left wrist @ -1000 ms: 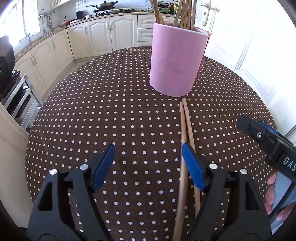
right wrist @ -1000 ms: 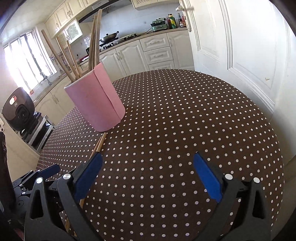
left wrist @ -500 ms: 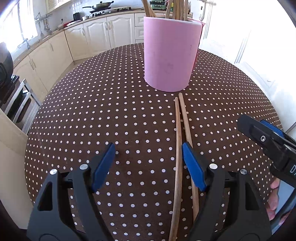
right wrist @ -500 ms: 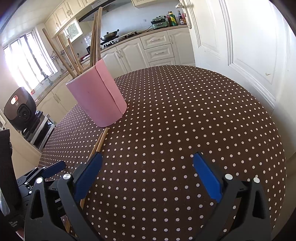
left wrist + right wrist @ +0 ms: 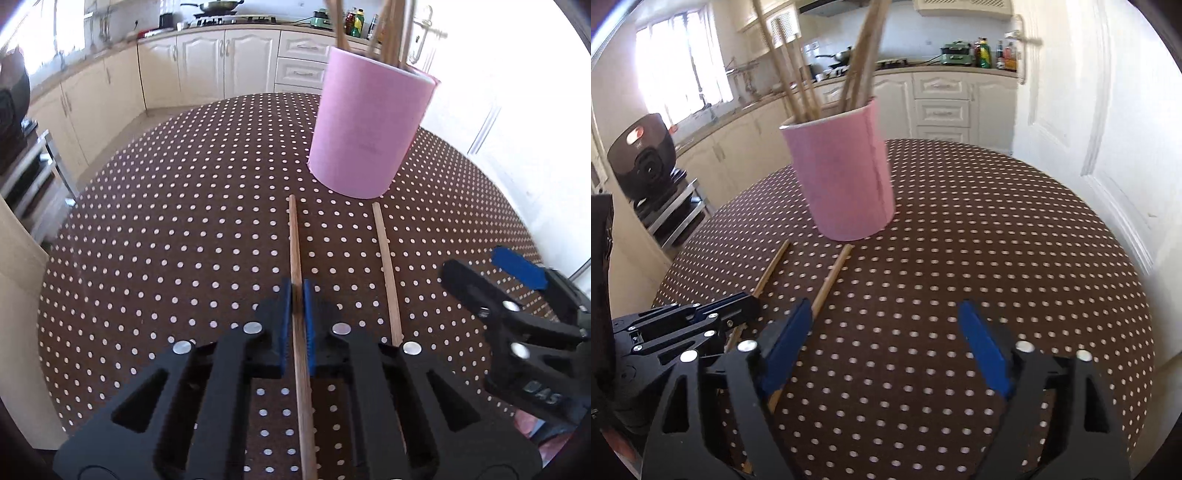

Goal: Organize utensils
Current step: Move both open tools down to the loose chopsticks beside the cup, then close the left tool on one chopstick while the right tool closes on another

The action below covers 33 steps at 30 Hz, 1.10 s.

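One chopstick (image 5: 295,240) is clamped by the left gripper (image 5: 297,291) before the pink holder (image 5: 369,129); the right gripper (image 5: 886,325), closing, is held over bare tablecloth (image 5: 997,240), the second chopstick (image 5: 831,277) just outside

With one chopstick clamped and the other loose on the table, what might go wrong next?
1. The left hand-held gripper pinches its chopstick partway along, so the long free end may swing and knock the pink cup.
2. The right hand-held gripper is closing, yet the second chopstick lies by its left finger, not between the pads; it may get pushed aside.
3. The cup already holds several sticks, so inserting may jam.
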{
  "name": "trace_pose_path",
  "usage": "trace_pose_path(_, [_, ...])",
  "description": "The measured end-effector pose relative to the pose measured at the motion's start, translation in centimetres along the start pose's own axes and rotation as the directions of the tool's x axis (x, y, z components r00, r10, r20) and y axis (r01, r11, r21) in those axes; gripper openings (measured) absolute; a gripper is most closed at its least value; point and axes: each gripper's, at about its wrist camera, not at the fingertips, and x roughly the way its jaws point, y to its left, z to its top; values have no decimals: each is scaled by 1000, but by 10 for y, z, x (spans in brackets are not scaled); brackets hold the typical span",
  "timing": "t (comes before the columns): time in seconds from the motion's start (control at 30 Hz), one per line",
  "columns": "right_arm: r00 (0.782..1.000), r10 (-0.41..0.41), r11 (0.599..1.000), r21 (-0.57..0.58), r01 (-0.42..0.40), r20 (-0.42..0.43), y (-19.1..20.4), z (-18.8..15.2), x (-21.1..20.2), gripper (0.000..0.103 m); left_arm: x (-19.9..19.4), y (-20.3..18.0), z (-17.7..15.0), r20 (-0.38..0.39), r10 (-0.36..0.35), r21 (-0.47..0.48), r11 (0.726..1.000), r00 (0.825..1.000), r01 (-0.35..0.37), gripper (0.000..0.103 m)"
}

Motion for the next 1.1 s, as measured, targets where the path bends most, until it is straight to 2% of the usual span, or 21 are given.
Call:
trace_pose_path(0.3, [998, 12, 998, -66, -16, -66, 33, 12, 19, 50, -3, 20, -4, 7, -36, -14, 999, 999, 36, 7])
trace_pose_path(0.47, [994, -34, 995, -102, 23, -108, 49, 13, 31, 40, -2, 33, -4, 10, -74, -38, 996, 997, 75, 7])
trace_pose_path(0.57, [988, -74, 991, -119, 57, -139, 53, 10, 41, 40, 1, 43, -5, 11, -92, -45, 995, 996, 92, 7])
trace_pose_path(0.7, [985, -109, 985, -146, 89, -134, 60, 10, 46, 38, 1, 52, -5, 15, -112, -56, 992, 994, 113, 7])
trace_pose_path(0.83, [985, -101, 984, -158, 78, -143, 64, 9, 47, 30, 0, 53, -6, 17, -108, -50, 993, 994, 109, 7])
trace_pose_path(0.97, [985, -79, 984, -170, 53, -153, 61, 4, 41, 13, -1, 51, -7, 18, -102, -44, 994, 995, 102, 7])
trace_pose_path(1.1, [985, -57, 984, -178, 28, -162, 47, -3, 31, 8, -1, 48, -7, 17, -92, -36, 995, 996, 93, 7])
